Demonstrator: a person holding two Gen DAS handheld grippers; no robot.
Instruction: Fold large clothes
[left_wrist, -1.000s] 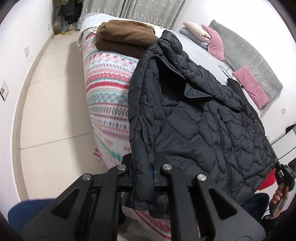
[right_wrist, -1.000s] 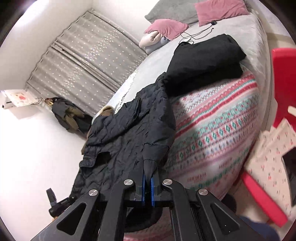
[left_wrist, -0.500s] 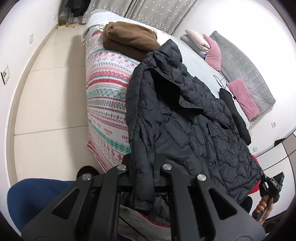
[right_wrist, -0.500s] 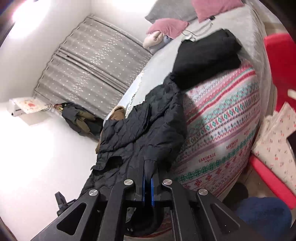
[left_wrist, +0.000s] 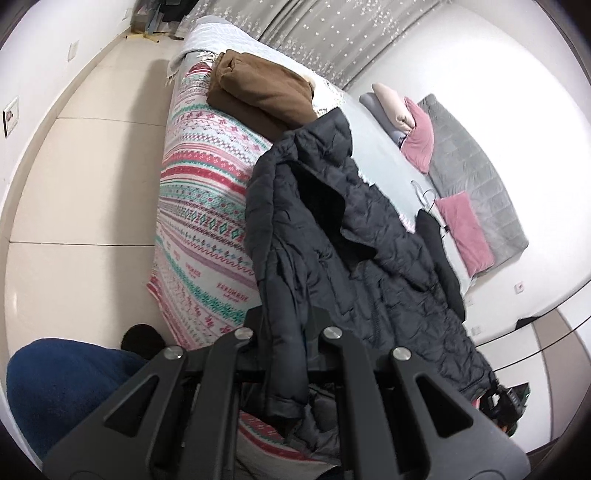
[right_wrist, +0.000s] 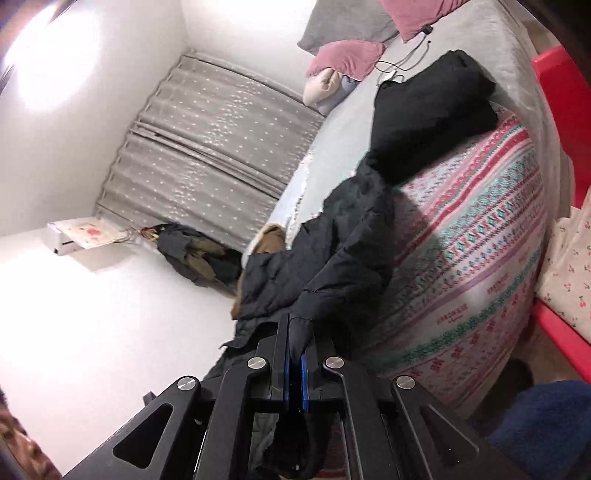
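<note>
Jacket (left_wrist: 354, 258) hem lifted higher off the bed (left_wrist: 207, 206) than a second ago.
Left hand-held gripper (left_wrist: 286, 332) and right hand-held gripper (right_wrist: 295, 343) each clench its lower edge; its collar lies on the bed beside a folded brown garment (left_wrist: 258, 92).

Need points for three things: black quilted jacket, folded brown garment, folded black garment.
black quilted jacket (left_wrist: 369, 258), left wrist view, on the quilted front panel below the collar.
folded brown garment (left_wrist: 262, 92), left wrist view, on its top layer.
folded black garment (right_wrist: 432, 107), right wrist view, on its upper face.
</note>
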